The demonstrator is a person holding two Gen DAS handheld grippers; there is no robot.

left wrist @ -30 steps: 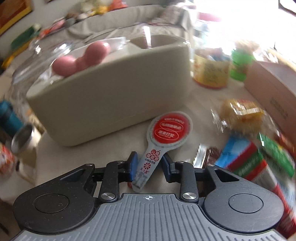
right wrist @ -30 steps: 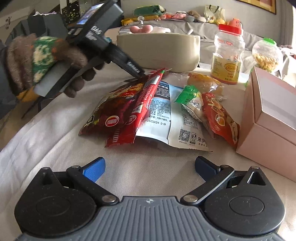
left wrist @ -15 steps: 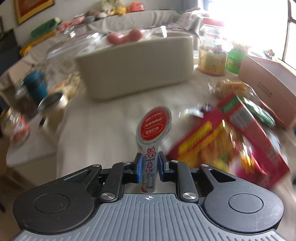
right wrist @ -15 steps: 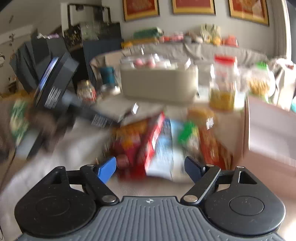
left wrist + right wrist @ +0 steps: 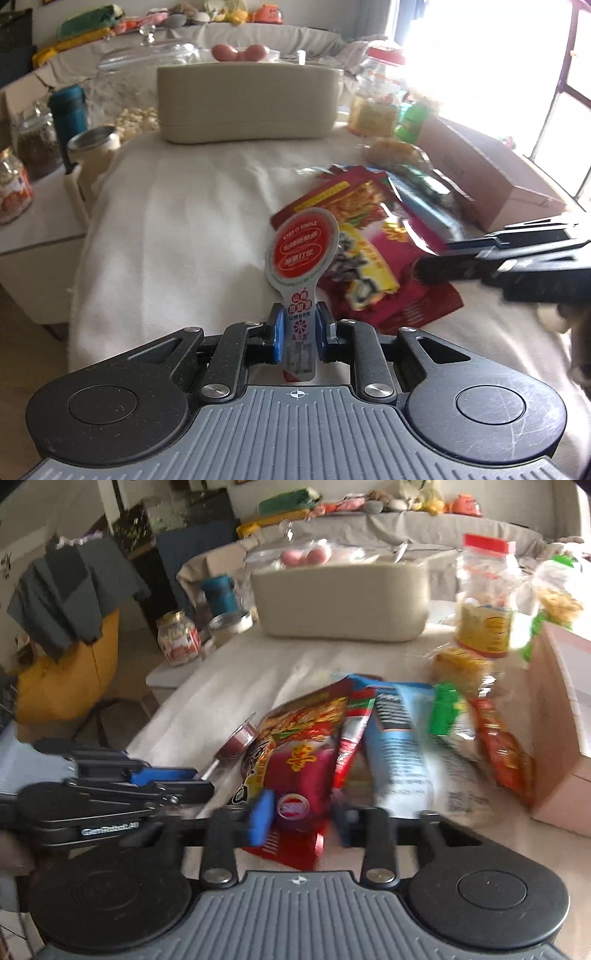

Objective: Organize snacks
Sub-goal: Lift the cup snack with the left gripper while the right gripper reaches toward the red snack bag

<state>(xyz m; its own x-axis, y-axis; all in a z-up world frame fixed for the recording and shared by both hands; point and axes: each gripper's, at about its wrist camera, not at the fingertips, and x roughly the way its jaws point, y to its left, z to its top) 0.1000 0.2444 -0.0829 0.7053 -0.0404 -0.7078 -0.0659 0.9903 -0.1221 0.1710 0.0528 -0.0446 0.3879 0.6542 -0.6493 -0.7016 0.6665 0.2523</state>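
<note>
Showing two hand-held grippers over a cloth-covered table (image 5: 192,229) w/ a snack pile. Left gripper (image 5: 298,332): blue pads clamped on the stem of a paddle-shaped lollipop pack (image 5: 301,254), round red-label head upright & tilted slightly right, just in front of the pile; in right wrist view the same gripper (image 5: 199,775) enters from the left, the pack's head (image 5: 238,738) seen edge-on, beside the pile's left edge. Right gripper (image 5: 301,816): fingers narrowed around the lower end of a red snack bag (image 5: 295,771); motion blur, so cannot tell whether the pads actually press it or stand just off it. Same gripper appears in left wrist view (image 5: 454,254) as a dark blurred shape reaching in from the right over the pile. Pile, L to R in right wrist view: red snack bag, narrow red sachet (image 5: 352,734), blue-white pouch (image 5: 399,746), green-topped packet (image 5: 445,709), orange-red packet (image 5: 506,753); all overlapping, lying flat on the cloth. Pink cardboard box (image 5: 561,716) touches the pile's right side. Beige oblong bin (image 5: 341,600) stands at the table's far end, well apart from the pile, pink round items (image 5: 304,555) showing above its rim. Red-lidded clear jar (image 5: 485,598) & green-lidded jar (image 5: 557,587) to the bin's right.
</note>
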